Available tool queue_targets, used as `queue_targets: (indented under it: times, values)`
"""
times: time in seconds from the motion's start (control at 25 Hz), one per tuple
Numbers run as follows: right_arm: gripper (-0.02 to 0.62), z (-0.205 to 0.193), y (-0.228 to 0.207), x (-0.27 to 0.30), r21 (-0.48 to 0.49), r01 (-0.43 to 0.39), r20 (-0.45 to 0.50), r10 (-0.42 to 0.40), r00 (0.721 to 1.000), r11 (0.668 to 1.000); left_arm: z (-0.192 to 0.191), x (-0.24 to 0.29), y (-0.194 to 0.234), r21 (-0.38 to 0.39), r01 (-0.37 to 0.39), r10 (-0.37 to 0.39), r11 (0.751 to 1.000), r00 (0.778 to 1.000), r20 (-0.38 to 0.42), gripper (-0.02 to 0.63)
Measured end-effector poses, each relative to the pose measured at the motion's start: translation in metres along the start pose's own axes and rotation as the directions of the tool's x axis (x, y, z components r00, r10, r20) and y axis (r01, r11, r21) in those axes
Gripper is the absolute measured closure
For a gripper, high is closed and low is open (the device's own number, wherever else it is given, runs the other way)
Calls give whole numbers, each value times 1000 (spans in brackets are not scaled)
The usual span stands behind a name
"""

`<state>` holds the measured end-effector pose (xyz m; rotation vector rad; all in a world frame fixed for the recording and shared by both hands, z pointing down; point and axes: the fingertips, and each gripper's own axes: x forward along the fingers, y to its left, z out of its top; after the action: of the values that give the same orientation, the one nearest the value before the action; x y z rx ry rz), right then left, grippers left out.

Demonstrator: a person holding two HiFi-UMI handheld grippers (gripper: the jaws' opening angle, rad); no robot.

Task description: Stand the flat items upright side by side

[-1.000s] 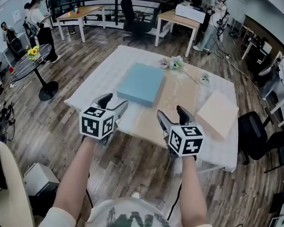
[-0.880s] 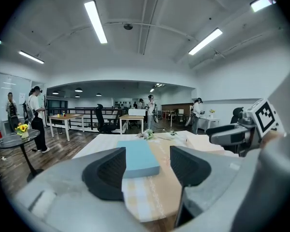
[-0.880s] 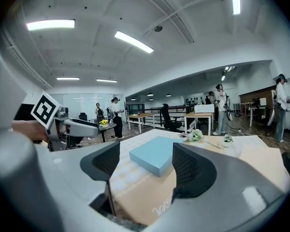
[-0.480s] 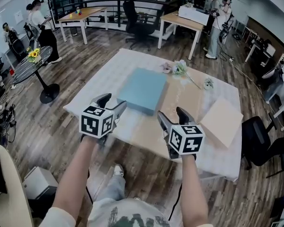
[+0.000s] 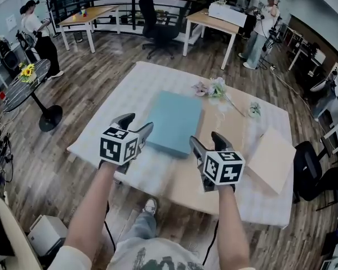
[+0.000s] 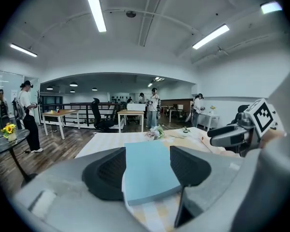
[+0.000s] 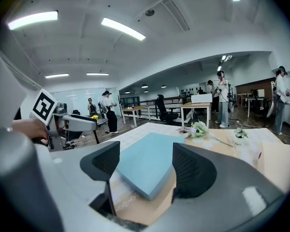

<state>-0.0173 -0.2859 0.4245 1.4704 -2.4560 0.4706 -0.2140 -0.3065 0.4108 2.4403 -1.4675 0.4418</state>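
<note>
bench point(image 5: 124, 94): big, roughly square, under a pale striped cloth with a tan panel through the middle, fills the centre of the head view
round side table point(image 5: 23, 89): dark top, out on the wood floor to the left, well apart from the bench, sunflowers point(image 5: 27, 71) on it
blue slab point(image 5: 173, 121): lying flat on the bench, left of centre, near edge towards the person, not upright
beige board point(image 5: 272, 159): also flat, at the bench's near right corner, well apart from the blue slab, not upright either
left gripper point(image 5: 136, 124): held over the cloth by the bench's near left edge, just beside the slab's near left corner. Its fingers point(image 6: 104, 170) are wide apart with nothing clamped. In the left gripper view the slab shows through the gap but lies ahead on the cloth, fingers clear of it
right gripper point(image 5: 206, 139): held over the tan panel near the bench's front edge, just beside the slab's near right corner. Fingers wide apart here too, nothing clamped. Right gripper view has the slab's corner framed in the gap, no contact visible
grippers sit side by side, slab's near edge between them in the head view
flowers point(image 5: 216, 87): loose bunch with pale blooms lying on the far side of the bench, beyond the slab
small plant point(image 5: 254, 109): little white pot, right of the flowers, between them and the beige board
</note>
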Motion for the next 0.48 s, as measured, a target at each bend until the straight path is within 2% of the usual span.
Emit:
queue_targets:
  times: [0.36,0.48]
  values:
    - [252,7,-42,97,55,63,-91,-58,994,997,7,106,65,-4,98,-98,995,990,-97,318]
    - [252,3,-57,123,84,79,-123,-68,990,993,-1,136,81,-38,140,-144,989,980,-141,305]
